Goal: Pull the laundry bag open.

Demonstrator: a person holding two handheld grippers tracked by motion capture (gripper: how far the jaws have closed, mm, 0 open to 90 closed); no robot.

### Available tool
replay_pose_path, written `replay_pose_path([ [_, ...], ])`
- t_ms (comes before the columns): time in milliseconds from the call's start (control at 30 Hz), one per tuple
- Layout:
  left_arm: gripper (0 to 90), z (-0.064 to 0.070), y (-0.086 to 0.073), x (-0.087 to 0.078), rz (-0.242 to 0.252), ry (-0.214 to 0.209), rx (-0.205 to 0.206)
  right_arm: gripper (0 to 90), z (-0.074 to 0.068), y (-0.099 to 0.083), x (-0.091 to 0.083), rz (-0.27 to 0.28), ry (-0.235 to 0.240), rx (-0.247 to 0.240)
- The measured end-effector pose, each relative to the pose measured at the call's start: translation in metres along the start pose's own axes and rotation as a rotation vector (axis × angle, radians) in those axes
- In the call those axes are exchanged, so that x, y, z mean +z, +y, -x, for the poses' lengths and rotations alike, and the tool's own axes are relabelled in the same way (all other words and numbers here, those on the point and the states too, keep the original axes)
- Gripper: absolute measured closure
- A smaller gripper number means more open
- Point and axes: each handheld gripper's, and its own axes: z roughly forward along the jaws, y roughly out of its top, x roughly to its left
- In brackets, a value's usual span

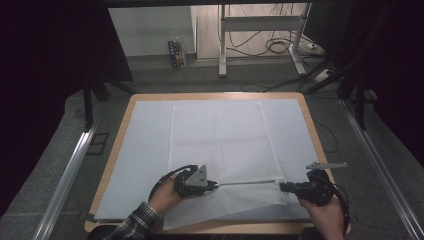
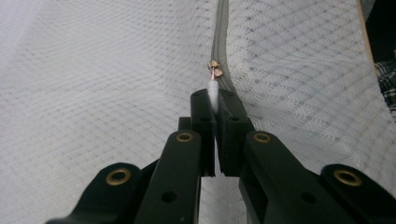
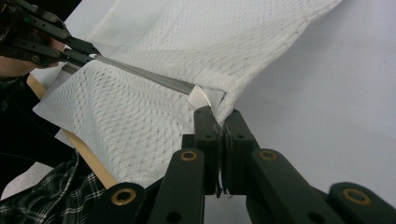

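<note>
Mesh laundry bag (image 1: 220, 135) lies flat on the white sheet (image 1: 145, 150) that covers the counter (image 1: 131, 107), its near edge lifted off the sheet between the two grippers; the grey zipper (image 1: 247, 183) runs along that raised edge, pulled taut.

At the left, the left gripper (image 1: 214, 184) sits in the person's left hand (image 1: 165, 196), a plaid sleeve (image 1: 131, 226) behind it; in the left gripper view its jaws are closed on the white pull tab (image 2: 213, 91), with the small brass slider (image 2: 215, 69) just beyond the fingertips and the zipper tape running away up the mesh.

At the right, the right gripper (image 1: 281, 186) is held in the right hand (image 1: 325, 212); in the right gripper view its jaws are shut on the bag's corner, pinching the white end tab (image 3: 200, 97) where the zipper stops, and the left gripper (image 3: 88, 52) shows far off at the other end of the taut line.

The work in hand looks like running the slider along the zipper while the far end is anchored; the risks, as I judge them: the thin pull tab could slip out of the left jaws if the pull is angled away from the zipper line; the slider could bite loose mesh if tension drops; the right jaws hold only a small fold of corner, so a hard tug may drag it free and let the bag bunch.
</note>
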Motion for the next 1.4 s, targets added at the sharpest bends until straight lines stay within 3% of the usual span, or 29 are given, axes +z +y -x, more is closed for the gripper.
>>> replay_pose_path([
  [133, 87.6, -0.001, -0.002, -0.002, -0.005, 0.001, -0.006, 85.8, 0.000, 0.000, 0.002, -0.005, 0.006, 0.003],
  [300, 87.6, -0.005, -0.011, -0.012, -0.016, 0.028, -0.027, 85.8, 0.005, -0.001, -0.002, 0.004, -0.036, 0.009],
  [400, 87.6, -0.005, -0.014, -0.017, 0.000, 0.035, -0.041, 85.8, 0.009, -0.002, -0.006, 0.018, -0.018, 0.027],
  [933, 87.6, -0.002, -0.024, -0.024, -0.034, 0.050, -0.037, 85.8, 0.007, -0.002, -0.006, 0.015, -0.026, 0.018],
  [1400, 87.6, -0.003, -0.034, -0.033, -0.034, 0.065, -0.063, 85.8, 0.010, -0.003, -0.008, 0.020, -0.028, 0.027],
])
